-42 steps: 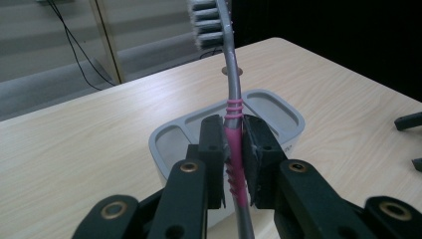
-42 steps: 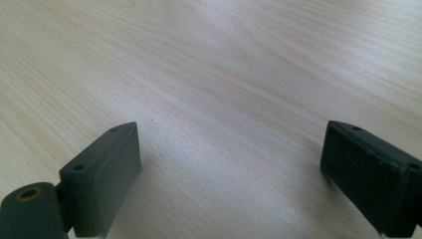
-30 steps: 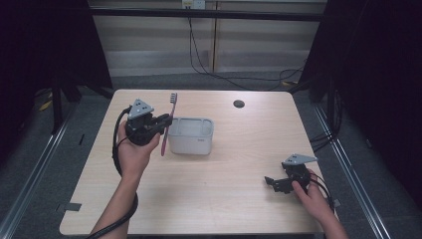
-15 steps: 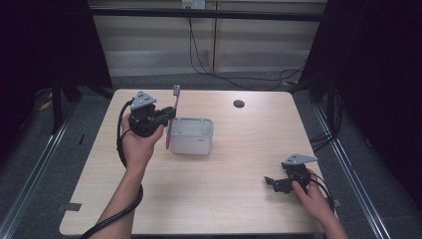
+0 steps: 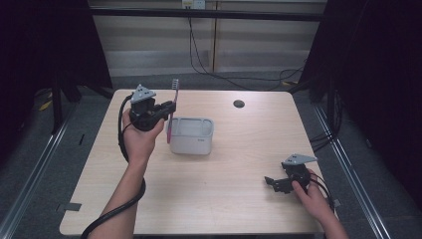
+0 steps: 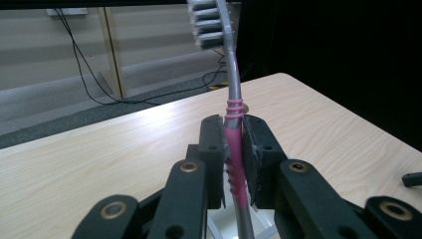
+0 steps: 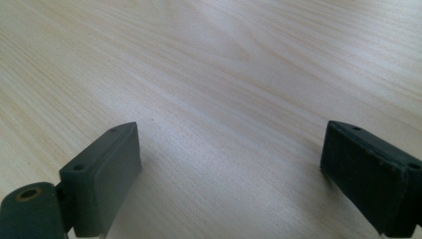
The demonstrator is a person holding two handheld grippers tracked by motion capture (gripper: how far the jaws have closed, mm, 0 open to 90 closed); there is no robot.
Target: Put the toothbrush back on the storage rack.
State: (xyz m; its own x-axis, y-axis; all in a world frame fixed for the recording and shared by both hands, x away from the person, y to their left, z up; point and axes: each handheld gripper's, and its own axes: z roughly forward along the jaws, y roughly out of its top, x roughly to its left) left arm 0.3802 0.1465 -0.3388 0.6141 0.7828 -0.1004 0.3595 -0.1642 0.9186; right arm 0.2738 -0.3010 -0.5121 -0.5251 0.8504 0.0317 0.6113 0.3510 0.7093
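Observation:
A pink and grey toothbrush (image 5: 172, 107) stands upright, bristles on top, just above the left end of a grey-white box (image 5: 192, 135) on the wooden table (image 5: 234, 149). My left gripper (image 5: 170, 106) is shut on its pink handle. In the left gripper view the handle (image 6: 234, 149) is pinched between both jaws, the bristle head (image 6: 211, 22) is at the top, and the handle's lower end drops toward the box below. My right gripper (image 5: 271, 181) rests low near the table's front right, open, with nothing between its jaws (image 7: 229, 169).
A small dark round disc (image 5: 239, 104) lies on the table at the back right. Cables hang down the wall beyond the far edge. Dark curtains flank both sides. The tip of the right gripper (image 6: 412, 178) appears at the edge of the left gripper view.
My left gripper has carried the toothbrush up and toward the far side, bringing it upright over the box's left end. The right gripper has stayed where it was.

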